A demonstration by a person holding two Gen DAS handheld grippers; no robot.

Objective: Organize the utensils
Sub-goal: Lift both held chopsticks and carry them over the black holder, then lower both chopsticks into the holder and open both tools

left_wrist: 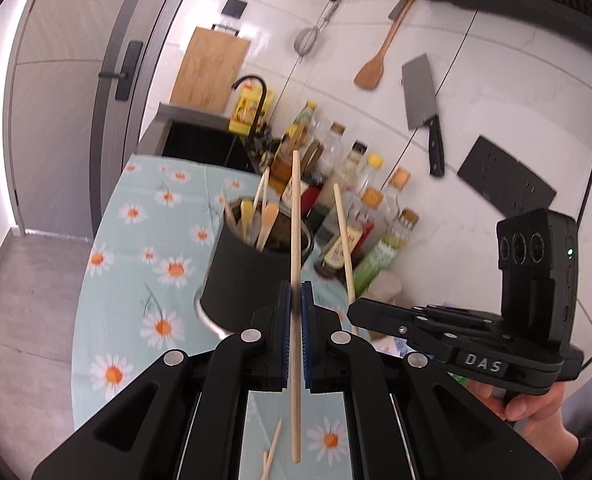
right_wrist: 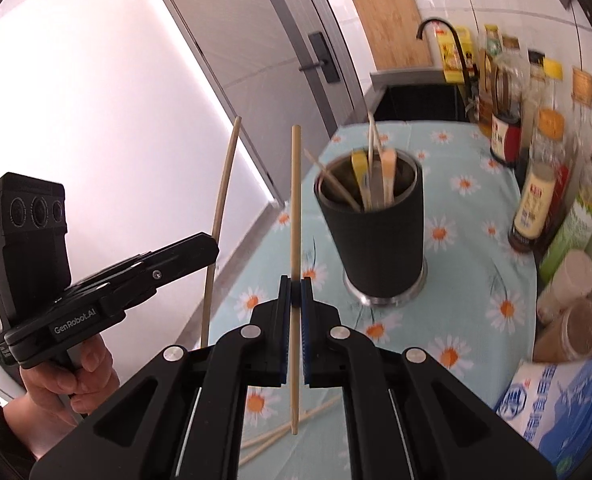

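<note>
**Both grippers carried chopsticks near the utensil holder**

The daisy-print tablecloth (left_wrist: 136, 240) lay under the black utensil holder (left_wrist: 248, 280), which already stood filled with wooden spoons and chopsticks. Behind the holder, only the left wrist view showed a cleaver (left_wrist: 422, 100) and a wooden spatula (left_wrist: 376, 64) hanging on the wall. Only the right wrist view showed a blue salt bag (right_wrist: 568, 404) beside the holder. In front of the holder, the left gripper (left_wrist: 295, 300) was closed on one upright chopstick (left_wrist: 295, 216); the right gripper (right_wrist: 295, 292) pinched a second chopstick (right_wrist: 295, 200). Loose chopsticks (right_wrist: 284, 428) lay on the cloth below them.
</note>
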